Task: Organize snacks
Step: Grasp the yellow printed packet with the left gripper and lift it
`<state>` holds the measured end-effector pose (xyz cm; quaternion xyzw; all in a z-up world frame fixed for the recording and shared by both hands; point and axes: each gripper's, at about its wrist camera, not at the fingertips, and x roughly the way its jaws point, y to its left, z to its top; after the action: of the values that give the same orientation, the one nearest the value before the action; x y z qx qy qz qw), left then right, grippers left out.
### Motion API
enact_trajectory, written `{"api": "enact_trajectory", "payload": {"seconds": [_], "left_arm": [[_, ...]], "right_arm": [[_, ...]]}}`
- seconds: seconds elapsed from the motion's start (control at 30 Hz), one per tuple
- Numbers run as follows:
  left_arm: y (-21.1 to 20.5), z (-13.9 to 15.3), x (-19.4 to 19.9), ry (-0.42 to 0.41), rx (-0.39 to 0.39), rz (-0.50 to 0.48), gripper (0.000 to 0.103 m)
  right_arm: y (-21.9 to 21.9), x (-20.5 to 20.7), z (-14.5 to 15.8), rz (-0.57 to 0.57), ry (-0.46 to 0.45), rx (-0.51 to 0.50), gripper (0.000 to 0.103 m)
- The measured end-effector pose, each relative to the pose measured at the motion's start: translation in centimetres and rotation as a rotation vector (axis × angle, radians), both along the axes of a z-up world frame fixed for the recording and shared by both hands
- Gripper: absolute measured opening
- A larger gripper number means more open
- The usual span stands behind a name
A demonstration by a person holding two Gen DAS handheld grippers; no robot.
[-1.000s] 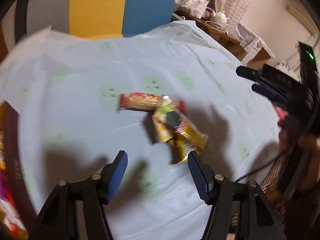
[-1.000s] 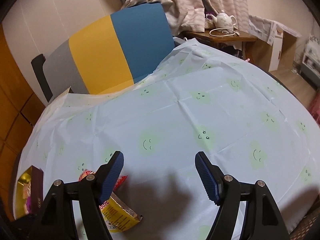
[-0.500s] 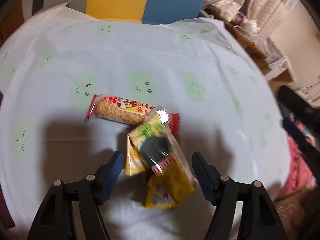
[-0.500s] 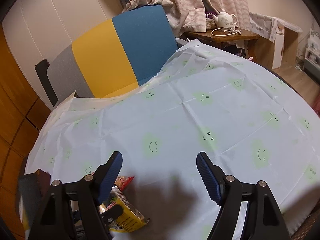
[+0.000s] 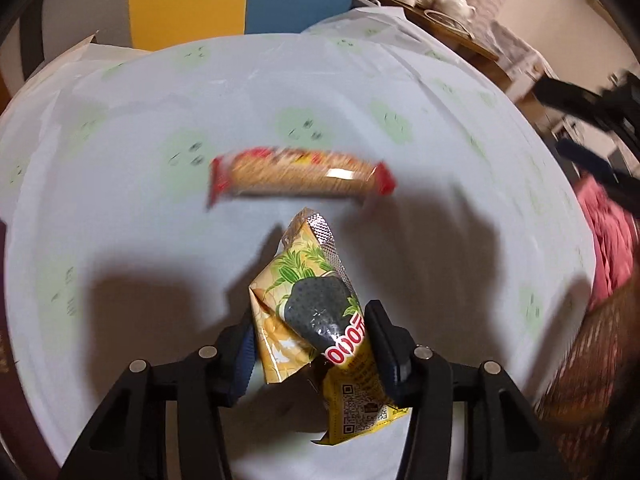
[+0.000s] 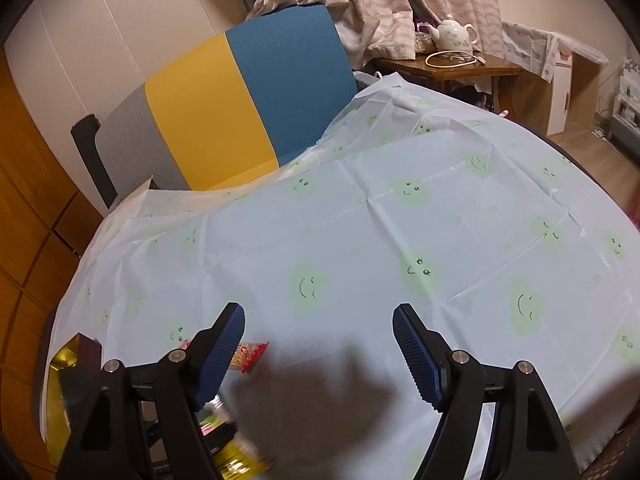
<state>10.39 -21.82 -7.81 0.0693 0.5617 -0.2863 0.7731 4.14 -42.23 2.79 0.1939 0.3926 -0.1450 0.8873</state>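
My left gripper [image 5: 310,344] is shut on a yellow snack packet [image 5: 312,304] with a black and green picture, holding it lifted above the table. A red-ended biscuit roll [image 5: 298,176] lies crosswise on the tablecloth beyond it. My right gripper [image 6: 318,340] is open and empty above the table, to the right of the snacks. In the right wrist view, the end of the biscuit roll [image 6: 250,354] shows behind its left finger, and the yellow packet [image 6: 236,460] shows blurred at the bottom edge.
The round table wears a pale blue cloth with green smiley faces [image 6: 400,240]. A grey, yellow and blue chair [image 6: 240,96] stands at the far side. A gold-lined box [image 6: 60,392] sits at the table's left edge. A side table with a teapot [image 6: 454,36] stands beyond.
My left gripper moved in over the yellow packet, closed on it and raised it off the biscuit roll. My right gripper stayed open and shifted slightly.
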Motion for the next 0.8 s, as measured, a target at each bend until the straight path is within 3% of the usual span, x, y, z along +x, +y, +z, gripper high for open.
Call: {"api": "enact_trajectory", "payload": {"seconds": [0.13,0.33,0.53,0.7,0.8], "left_arm": [[3.5,0.2,-1.3,-0.021,0.033,-0.060,0.053],[7.8,0.3,-1.5,-0.023,0.067,-0.078,0.054],[9.1,0.3,-1.5,0.003,0.084,0.013,0.056],[9.9,0.5,-2.3,0.010,0.080,0.183,0.057],[10.9,0.5,-3.3,0.014,0.056,0.233,0.057]], "right_arm": [[0.2,0.3,-0.5,0.012,0.029,-0.008,0.077],[1.5,1.0,-1.6,0.069,0.098,-0.070,0.077],[2.3,1.3,-2.3,0.093,0.141,-0.125,0.084],[2.0,1.2,-2.4,0.078,0.152,-0.130,0.084],[1.9,1.3,-2.5,0.074,0.154,-0.126,0.084]]}}
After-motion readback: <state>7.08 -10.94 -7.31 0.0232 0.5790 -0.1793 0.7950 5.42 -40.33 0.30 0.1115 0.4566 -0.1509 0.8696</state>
